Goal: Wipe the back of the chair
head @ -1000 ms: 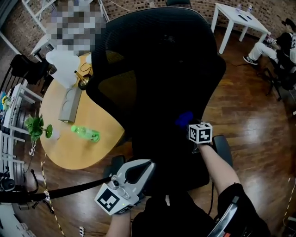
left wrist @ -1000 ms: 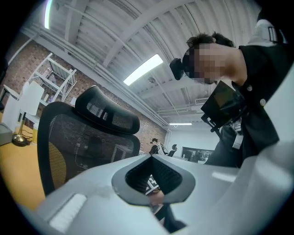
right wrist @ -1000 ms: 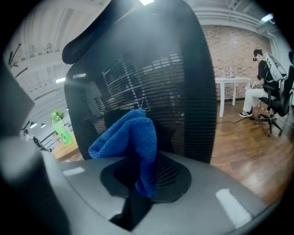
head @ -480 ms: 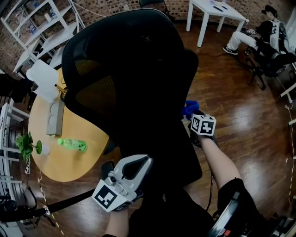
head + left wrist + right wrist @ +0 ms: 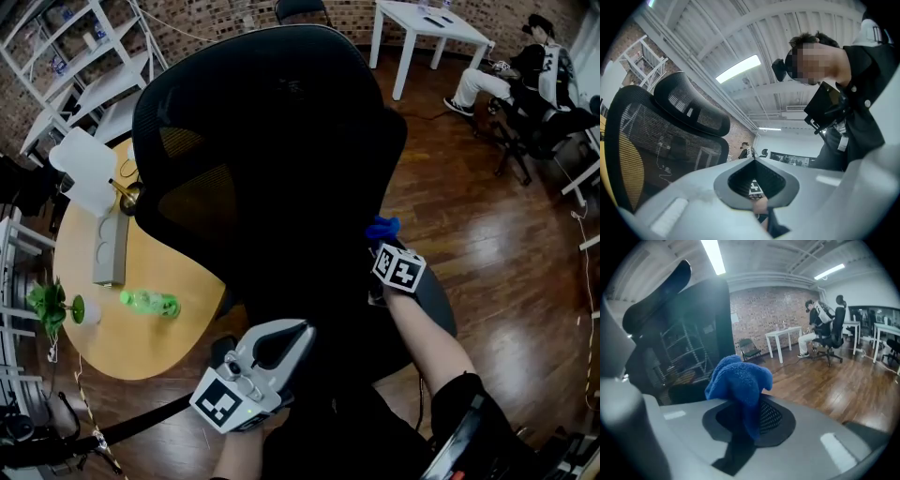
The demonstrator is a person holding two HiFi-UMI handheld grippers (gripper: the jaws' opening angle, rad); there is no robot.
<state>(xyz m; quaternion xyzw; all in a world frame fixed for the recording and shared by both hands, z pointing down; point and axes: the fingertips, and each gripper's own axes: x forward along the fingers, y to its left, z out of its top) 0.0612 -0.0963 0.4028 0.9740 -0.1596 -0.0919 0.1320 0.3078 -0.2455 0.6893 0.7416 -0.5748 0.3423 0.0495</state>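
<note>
Chair (image 5: 272, 141) is filling the middle of the head view, its back's right edge running just beside the right gripper (image 5: 382, 251), whose jaws are clamping a blue cloth (image 5: 382, 228), while open floor (image 5: 506, 244) is spreading away to the right. Left gripper (image 5: 286, 339) is hanging low at the back's lower left, jaws pressed together on nothing. Round table (image 5: 141, 342) is crowding the chair's left side, carrying a bottle (image 5: 150, 302) and a plant (image 5: 52, 307), and a white table (image 5: 427, 23) and a seated person (image 5: 525, 70) are sitting well apart, far right.
</note>
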